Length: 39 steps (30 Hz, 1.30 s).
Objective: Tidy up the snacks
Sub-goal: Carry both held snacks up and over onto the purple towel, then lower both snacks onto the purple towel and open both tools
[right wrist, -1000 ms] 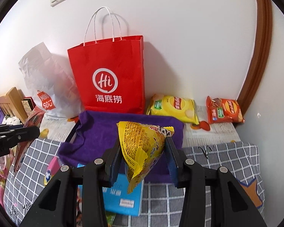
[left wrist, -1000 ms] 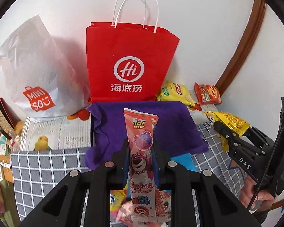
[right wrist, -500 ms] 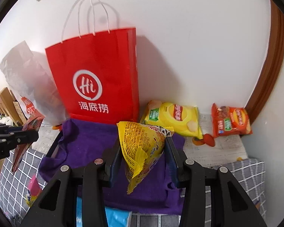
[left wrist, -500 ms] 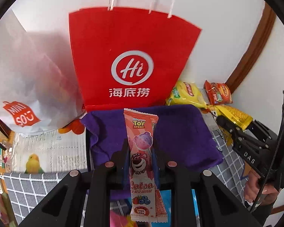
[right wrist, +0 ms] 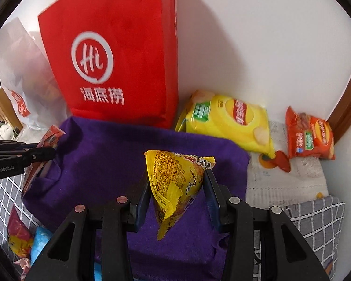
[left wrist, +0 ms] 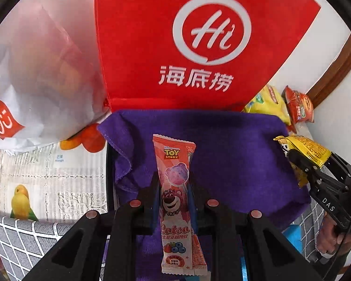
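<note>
Left claw (left wrist: 174, 194) is clamped on one pink Lotso snack stick (left wrist: 175, 201), long axis running straight ahead along the fingers. Right claw (right wrist: 176, 187) is clamped on one crumpled yellow snack packet (right wrist: 175, 178). Both hang over the purple cloth (right wrist: 110, 154), directly below and ahead. Beyond it: one red paper bag (right wrist: 119, 53), one yellow chip bag (right wrist: 227, 119), one orange chip bag (right wrist: 308, 135).

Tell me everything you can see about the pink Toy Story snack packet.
The pink Toy Story packet is a long, slim, glossy wrapper with crimped ends, printed with a Lotso bear, a lollipop and berries. It stands upright, clamped at mid-length between the left gripper's jaws, above the purple cloth. A second, similar packet seems tucked behind it.
</note>
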Each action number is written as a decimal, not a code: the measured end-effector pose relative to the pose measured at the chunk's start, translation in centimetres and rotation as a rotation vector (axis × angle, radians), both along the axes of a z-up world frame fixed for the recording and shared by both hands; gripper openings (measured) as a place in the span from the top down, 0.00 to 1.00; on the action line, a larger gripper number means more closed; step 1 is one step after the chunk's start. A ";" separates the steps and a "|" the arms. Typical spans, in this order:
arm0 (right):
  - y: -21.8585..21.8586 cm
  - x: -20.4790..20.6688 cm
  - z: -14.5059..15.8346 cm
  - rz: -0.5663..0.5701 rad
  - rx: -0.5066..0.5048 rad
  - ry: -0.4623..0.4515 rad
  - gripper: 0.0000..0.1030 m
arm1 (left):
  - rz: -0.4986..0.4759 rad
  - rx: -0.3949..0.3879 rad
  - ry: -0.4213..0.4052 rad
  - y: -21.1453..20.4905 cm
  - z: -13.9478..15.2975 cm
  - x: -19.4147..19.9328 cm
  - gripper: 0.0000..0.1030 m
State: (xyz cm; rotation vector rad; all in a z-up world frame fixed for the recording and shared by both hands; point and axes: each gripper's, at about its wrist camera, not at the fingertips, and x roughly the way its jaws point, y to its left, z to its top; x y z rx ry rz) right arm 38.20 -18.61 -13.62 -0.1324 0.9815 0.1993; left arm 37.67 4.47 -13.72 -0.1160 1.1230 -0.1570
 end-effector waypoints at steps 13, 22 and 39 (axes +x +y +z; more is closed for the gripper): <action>0.5 0.0 -2.7 0.014 -0.051 0.057 0.58 | -0.019 -0.014 0.042 -1.3 -1.7 0.7 0.81; 0.0 0.2 -3.0 0.000 -0.049 0.076 0.58 | -0.035 0.002 0.062 -2.4 -2.4 1.2 0.80; 0.2 0.6 -3.5 -0.005 -0.059 0.093 0.58 | -0.039 0.007 0.068 -2.5 -2.4 1.0 0.74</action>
